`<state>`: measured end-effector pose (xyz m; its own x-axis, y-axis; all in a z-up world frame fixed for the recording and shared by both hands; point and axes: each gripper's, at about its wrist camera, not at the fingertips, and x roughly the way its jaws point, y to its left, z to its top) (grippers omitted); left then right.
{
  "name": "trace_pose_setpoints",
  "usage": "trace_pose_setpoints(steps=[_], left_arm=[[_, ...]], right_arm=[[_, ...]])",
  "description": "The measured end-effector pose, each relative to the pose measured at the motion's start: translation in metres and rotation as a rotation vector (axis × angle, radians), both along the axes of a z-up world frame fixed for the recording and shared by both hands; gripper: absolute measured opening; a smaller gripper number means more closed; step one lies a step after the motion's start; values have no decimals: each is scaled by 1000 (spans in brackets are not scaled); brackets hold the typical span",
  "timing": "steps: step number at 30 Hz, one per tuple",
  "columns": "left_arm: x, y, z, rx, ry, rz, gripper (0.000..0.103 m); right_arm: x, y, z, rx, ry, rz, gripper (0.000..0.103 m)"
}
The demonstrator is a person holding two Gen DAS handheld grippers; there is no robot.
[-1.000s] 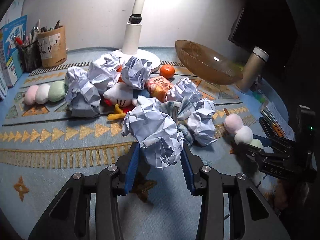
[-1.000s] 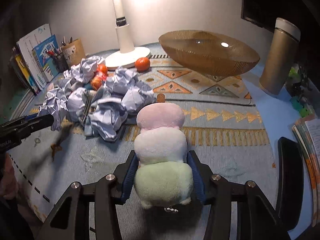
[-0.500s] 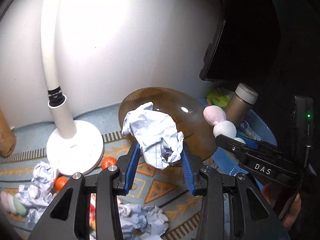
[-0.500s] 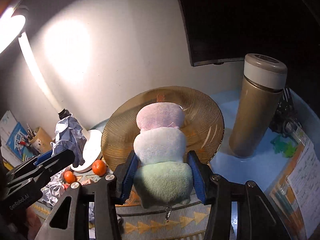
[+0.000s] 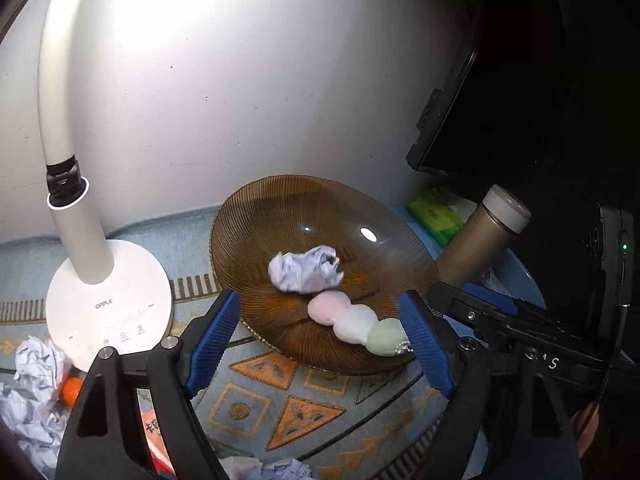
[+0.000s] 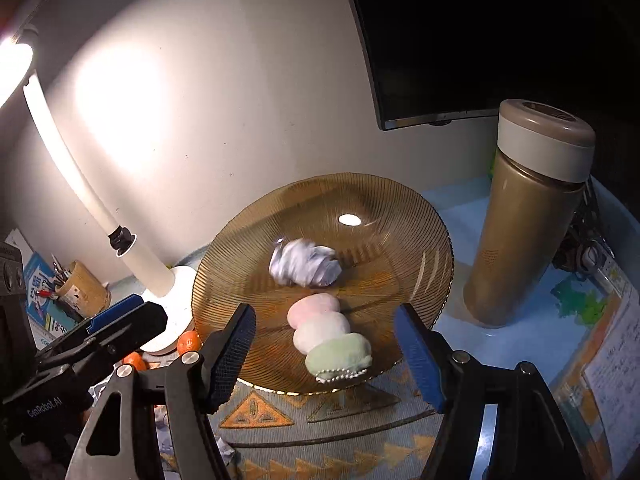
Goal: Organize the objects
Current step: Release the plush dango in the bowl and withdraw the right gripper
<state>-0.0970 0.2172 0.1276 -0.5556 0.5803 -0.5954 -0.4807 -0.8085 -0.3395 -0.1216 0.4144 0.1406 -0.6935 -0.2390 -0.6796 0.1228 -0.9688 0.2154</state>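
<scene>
A ribbed amber glass bowl (image 5: 256,216) (image 6: 416,216) stands on the patterned mat by the wall. In it lie a crumpled paper ball (image 5: 306,269) (image 6: 306,267) and, just in front, a pink, white and green plush dumpling toy (image 5: 354,322) (image 6: 330,330). My left gripper (image 5: 322,334) hovers over the bowl's near rim, jaws opening, nothing between the blue pads. My right gripper (image 6: 324,354) hovers over the near rim too, jaws opening, the toy lying free below. Each gripper shows in the other's view: the right one (image 5: 492,316), the left one (image 6: 116,324).
A white desk lamp (image 5: 108,300) (image 6: 160,276) stands left of the bowl, a tan flask (image 5: 480,236) (image 6: 532,220) to its right. Crumpled paper (image 5: 36,364) and small oranges (image 6: 189,342) lie at lower left. A dark monitor (image 6: 480,40) hangs behind, and a pen holder (image 6: 82,290) sits far left.
Both grippers carried their loads up over the bowl, then opened. The paper ball and the plush toy have dropped out of the jaws and now lie in the bowl.
</scene>
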Motion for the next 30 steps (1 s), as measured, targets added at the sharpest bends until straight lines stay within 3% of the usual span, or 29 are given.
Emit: trace_pose_setpoints(steps=[5, 10, 13, 14, 16, 18, 20, 24, 30], left_arm=[[47, -46, 19, 33, 32, 39, 81], [111, -101, 45, 31, 113, 165, 81], [148, -142, 47, 8, 154, 275, 93], [159, -155, 44, -13, 169, 331, 100], [174, -181, 28, -49, 182, 415, 100], [180, -204, -1, -78, 151, 483, 100], [179, -224, -36, -103, 91, 548, 100], [172, -243, -78, -64, 21, 592, 99], [167, -251, -91, -55, -30, 620, 99]], right_arm=[[42, -26, 14, 45, 42, 72, 70], [96, -58, 26, 42, 95, 176, 70], [124, -77, 18, 38, 125, 214, 70], [130, -81, 11, 39, 131, 214, 70], [140, -92, -9, 66, 146, 204, 72], [144, -102, -34, 120, 153, 178, 79], [140, -108, -58, 126, 125, 183, 79], [140, -104, -81, 93, 108, 175, 80], [138, -103, -90, 108, 89, 156, 85]])
